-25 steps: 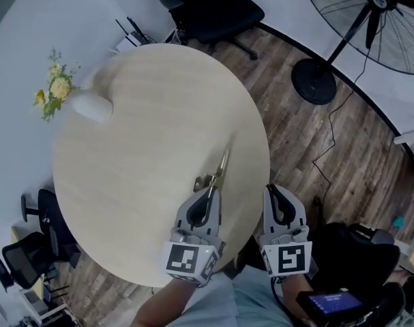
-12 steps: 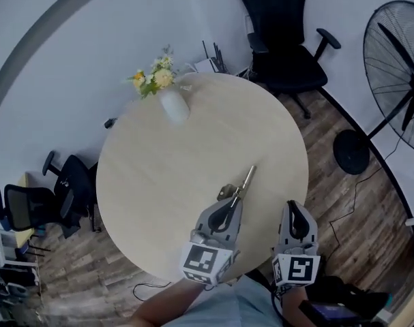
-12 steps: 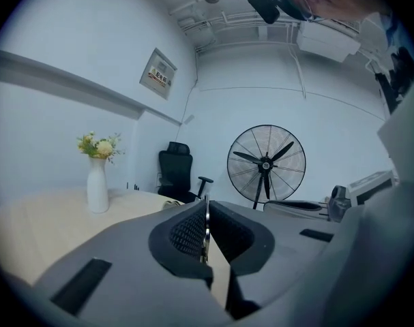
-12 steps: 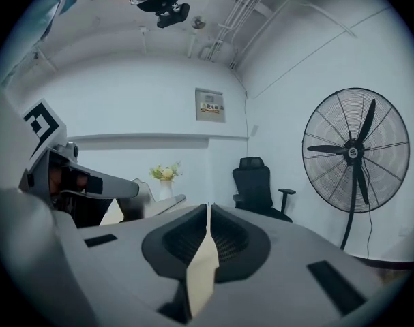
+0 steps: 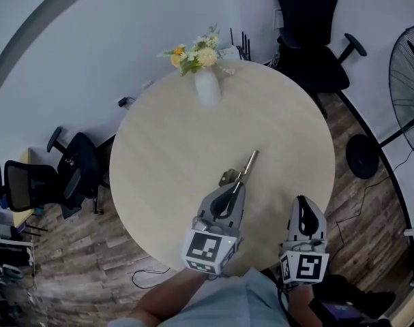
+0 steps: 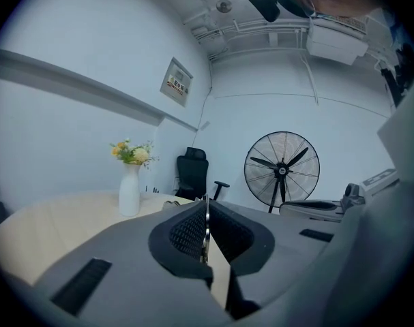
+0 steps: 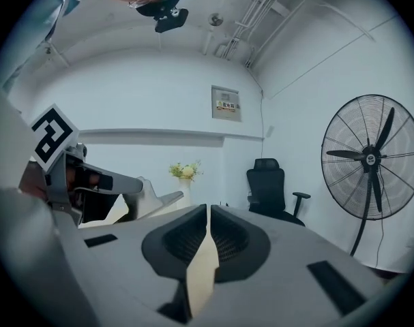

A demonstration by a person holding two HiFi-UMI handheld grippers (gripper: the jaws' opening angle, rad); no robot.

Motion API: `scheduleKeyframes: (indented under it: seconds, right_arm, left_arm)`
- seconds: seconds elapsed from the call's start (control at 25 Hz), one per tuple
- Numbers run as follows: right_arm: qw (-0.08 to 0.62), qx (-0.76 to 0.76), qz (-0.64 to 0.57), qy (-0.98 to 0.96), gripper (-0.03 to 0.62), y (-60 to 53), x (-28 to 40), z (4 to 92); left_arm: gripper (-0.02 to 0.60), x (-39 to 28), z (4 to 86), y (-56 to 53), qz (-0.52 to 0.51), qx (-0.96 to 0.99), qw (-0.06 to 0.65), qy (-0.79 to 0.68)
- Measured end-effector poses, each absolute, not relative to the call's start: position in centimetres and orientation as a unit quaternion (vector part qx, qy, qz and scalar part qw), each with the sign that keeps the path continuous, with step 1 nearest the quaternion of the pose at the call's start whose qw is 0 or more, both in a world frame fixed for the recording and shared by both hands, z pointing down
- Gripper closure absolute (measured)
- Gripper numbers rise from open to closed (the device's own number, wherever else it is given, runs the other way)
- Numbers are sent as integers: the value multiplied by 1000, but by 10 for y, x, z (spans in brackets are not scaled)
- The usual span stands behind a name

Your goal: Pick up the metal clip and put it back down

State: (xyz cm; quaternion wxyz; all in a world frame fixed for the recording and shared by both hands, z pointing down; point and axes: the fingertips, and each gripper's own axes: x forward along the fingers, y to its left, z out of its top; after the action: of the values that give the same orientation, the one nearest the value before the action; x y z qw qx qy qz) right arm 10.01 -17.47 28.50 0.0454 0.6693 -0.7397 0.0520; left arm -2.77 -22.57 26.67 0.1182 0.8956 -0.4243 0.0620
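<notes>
A long, thin metal clip (image 5: 245, 167) sticks out forward from my left gripper (image 5: 235, 186) over the round beige table (image 5: 172, 148). The left gripper is shut on the clip's near end. In the left gripper view the clip (image 6: 206, 218) shows only as a thin metal edge pinched between the dark pads. I cannot tell whether the clip rests on the tabletop or hangs just above it. My right gripper (image 5: 303, 200) is at the table's near right edge, shut with nothing in it (image 7: 208, 210).
A white vase of flowers (image 5: 208, 87) stands at the table's far edge. A black office chair (image 5: 309, 39) is behind the table, more chairs (image 5: 36, 182) are at the left, and a standing fan (image 5: 411, 67) is at the right on the wood floor.
The head view has swung, so the table and vase now sit further right and higher in the picture. The left gripper still holds the clip; both grippers stay near the table's front edge.
</notes>
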Motion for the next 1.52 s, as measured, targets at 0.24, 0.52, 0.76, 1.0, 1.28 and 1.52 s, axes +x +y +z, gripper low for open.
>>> scheduleKeyframes:
  seconds: [0.24,0.52,0.76,1.0,1.28,1.52]
  right_arm:
    - [62,657,66,-749,543,-199,52,305]
    - [93,655,100,-743,543,-226,21,348]
    - [117,658,128,-733,543,-244,5,383]
    - [137,659,158,-722,543,-260,-6,423]
    - [156,659,186,-712,543,-266,-7,455]
    - [168,654,197,-711,543,-272,-14,471]
  left_arm:
    - [558,-84,288,-260,69,880,136,-450]
    - [558,-130,341,-305,80,865,176,-462]
    - [558,-148,398,-335,93,856,225,-456]
    - [558,-158,458,-361,110,848,265,-446]
    - [558,-161,501,-368,136,835,293,-445]
    - [557,-169,516,-379,131,834,296,-447]
